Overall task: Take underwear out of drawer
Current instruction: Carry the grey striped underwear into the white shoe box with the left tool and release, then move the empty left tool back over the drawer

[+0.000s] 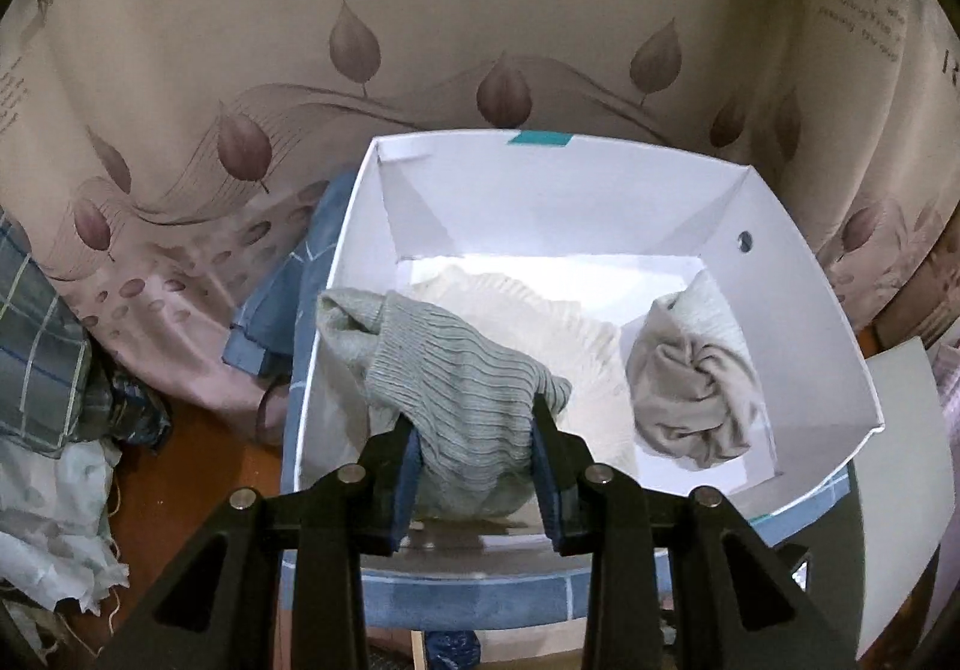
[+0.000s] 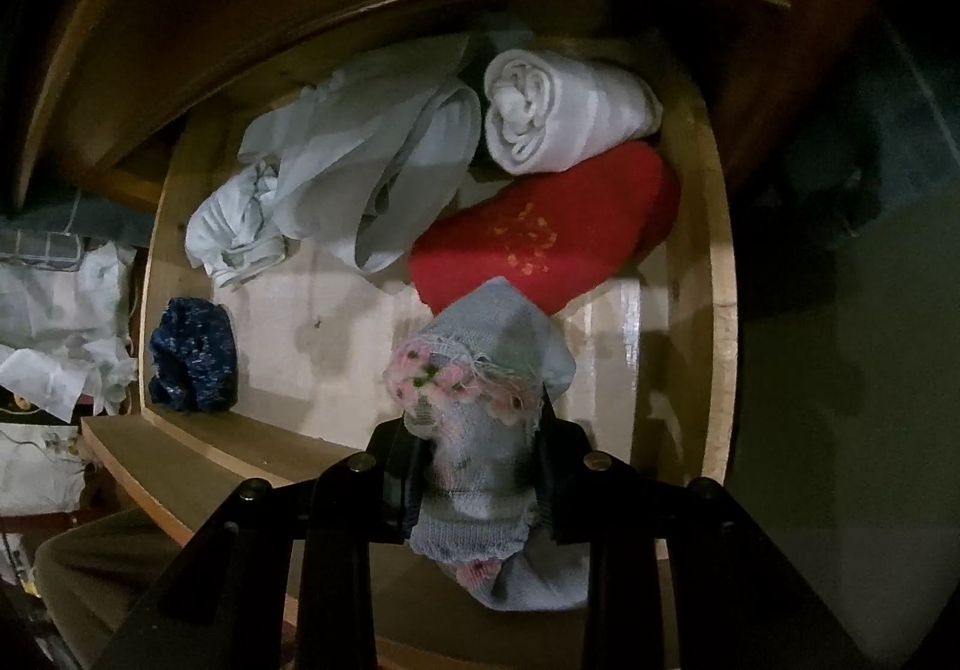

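My left gripper (image 1: 477,451) is shut on a grey-green ribbed garment (image 1: 444,370), held over the near left part of a white box (image 1: 798,334). Inside the box lie a cream ribbed piece (image 1: 540,310) and a beige bundle (image 1: 690,388). In the right wrist view my right gripper (image 2: 480,466) is shut on a pale blue knitted garment with pink flowers (image 2: 480,370), just above the front of the open wooden drawer (image 2: 723,310). In the drawer lie a red folded piece (image 2: 552,226), a white roll (image 2: 558,111), pale grey-white cloth (image 2: 336,172) and a dark blue bundle (image 2: 192,358).
A leaf-patterned curtain (image 1: 420,39) hangs behind the box, which rests on a blue checked cloth (image 1: 480,604). Crumpled clothes (image 1: 48,358) are piled on the wooden surface left of the box. White cloth (image 2: 60,310) lies left of the drawer.
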Demonstrator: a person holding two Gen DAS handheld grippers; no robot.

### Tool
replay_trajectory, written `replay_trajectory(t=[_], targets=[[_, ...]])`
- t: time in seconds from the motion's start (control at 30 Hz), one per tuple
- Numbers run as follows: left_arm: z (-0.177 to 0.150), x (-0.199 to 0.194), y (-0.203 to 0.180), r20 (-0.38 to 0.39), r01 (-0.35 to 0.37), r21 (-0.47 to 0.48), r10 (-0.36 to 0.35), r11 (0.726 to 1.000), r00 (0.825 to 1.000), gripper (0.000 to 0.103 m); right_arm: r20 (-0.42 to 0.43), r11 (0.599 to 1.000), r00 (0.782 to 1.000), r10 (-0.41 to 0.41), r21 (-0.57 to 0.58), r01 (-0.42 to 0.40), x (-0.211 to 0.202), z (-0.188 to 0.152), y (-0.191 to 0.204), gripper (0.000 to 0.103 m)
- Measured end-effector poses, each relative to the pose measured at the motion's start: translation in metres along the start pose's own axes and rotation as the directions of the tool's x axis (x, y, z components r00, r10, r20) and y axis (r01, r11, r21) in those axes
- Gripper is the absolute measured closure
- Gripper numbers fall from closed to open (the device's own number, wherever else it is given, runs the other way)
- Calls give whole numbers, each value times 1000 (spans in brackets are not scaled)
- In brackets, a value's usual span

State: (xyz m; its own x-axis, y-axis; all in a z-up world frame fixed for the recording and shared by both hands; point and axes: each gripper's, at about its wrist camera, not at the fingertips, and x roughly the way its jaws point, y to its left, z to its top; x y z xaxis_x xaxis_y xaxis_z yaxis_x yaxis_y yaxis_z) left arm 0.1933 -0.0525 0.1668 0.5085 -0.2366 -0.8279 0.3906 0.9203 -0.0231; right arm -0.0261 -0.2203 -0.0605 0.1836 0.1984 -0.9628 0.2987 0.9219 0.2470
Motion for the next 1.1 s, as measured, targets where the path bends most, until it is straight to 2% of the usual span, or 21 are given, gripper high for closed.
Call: replay_trajectory(t=[0.2, 0.33, 0.53, 0.67, 0.73, 0.87, 1.03, 1.1], targets=[[-1, 4, 2, -11, -18, -20, 18, 1000, 1000, 59, -6, 1000, 1000, 7, 14, -7, 0, 0, -4, 75], [-1, -1, 1, -5, -33, -36, 33, 999, 999, 57, -2, 1000, 1000, 7, 16, -7, -2, 1, -4, 75], [-5, -14, -2, 15, -74, -11, 74, 997, 997, 55, 3, 1000, 1000, 18, 18, -18, -3, 1, -4, 75], [-13, -37, -6, 92, -119, 20, 117, 993, 989, 55, 20, 1000, 1000, 19, 9, -19, -5, 1, 0, 75], [-18, -47, -6, 110, -115, 28, 111, 993, 988, 53, 31, 1000, 1000, 5, -12, -4, -5, 0, 4, 75], [-36, -67, -6, 131, -94, 42, 88, 995, 987, 53, 39, 999, 999, -12, -31, 13, -4, 0, 8, 75], [-80, -79, -4, 163, -78, 17, 74, 997, 984, 47, 70, 999, 997, -30, -36, 32, -10, 0, 8, 75], [-102, -72, -4, 147, -68, 6, 66, 998, 987, 46, 84, 998, 996, -31, -47, 35, -12, 0, 10, 75]])
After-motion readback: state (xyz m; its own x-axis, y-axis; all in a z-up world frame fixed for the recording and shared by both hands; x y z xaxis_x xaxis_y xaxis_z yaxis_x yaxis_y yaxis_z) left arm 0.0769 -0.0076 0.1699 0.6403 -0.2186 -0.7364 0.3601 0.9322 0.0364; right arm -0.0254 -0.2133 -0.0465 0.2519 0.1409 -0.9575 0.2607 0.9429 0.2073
